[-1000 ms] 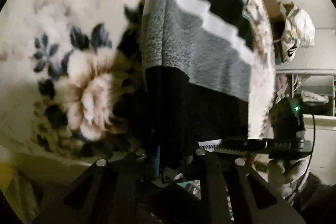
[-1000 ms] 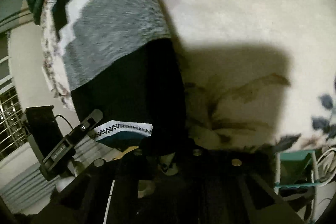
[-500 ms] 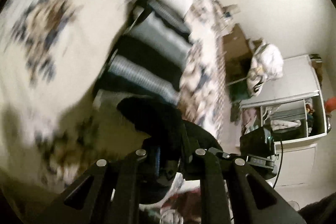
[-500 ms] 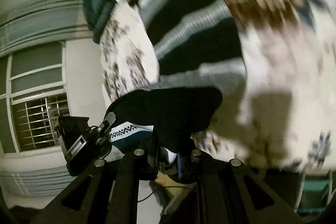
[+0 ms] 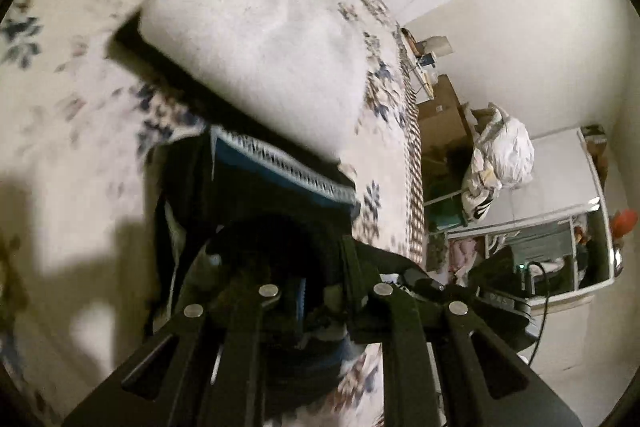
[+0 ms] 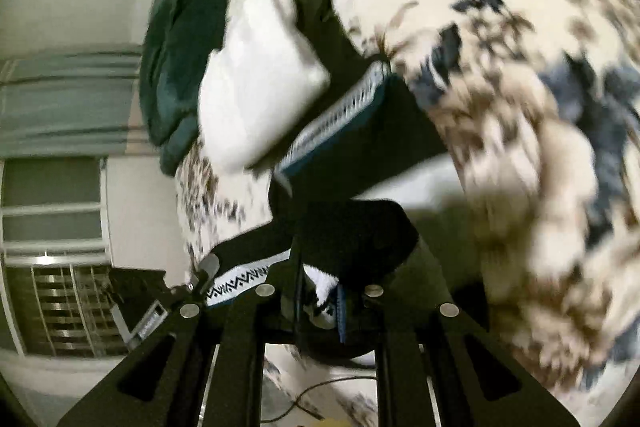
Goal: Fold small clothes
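Both tools, left tool (image 5: 324, 301) and right tool (image 6: 320, 297), are clamping a hem corner of the striped knit sweater (image 6: 360, 131), which is draping softly over the floral blanket (image 6: 500, 27). It's looking floppy and light, so corners are seeming like the best grip.

The sweater (image 5: 280, 179) is knitted cloth, black and matt, with a woven patterned band; the bed cover (image 6: 500, 107) looks like plush, fuzzy floral fabric; the white folded cloth (image 5: 260, 39) seems soft and nubbly; the left tool (image 5: 324, 299) is matt black plastic with shiny metal bolt heads.
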